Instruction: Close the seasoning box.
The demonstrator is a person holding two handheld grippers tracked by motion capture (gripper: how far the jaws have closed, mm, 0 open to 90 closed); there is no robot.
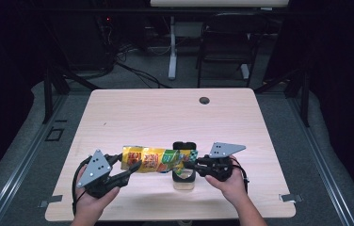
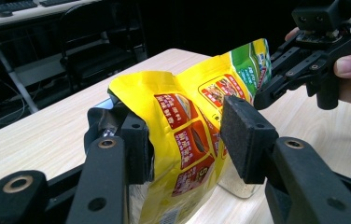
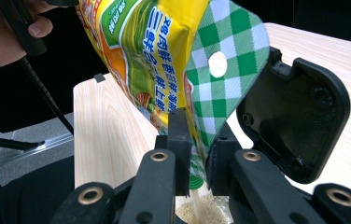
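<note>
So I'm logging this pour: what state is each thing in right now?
Yellow pouch: lifted off the table, lying sideways, spilling granules from its green-checked end.
Clear container: upright, black lid flipped open, partly filled.
Left claw: around the pouch's bottom end.
Right claw: pinching the pouch's checked end.

Black chair [image 1: 227,40] beyond wooden table [image 1: 165,117]; white desk leg [image 1: 172,47].

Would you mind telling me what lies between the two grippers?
The yellow snack bag spans the stretch from the left gripper to the right gripper, seen in the high view.
</note>
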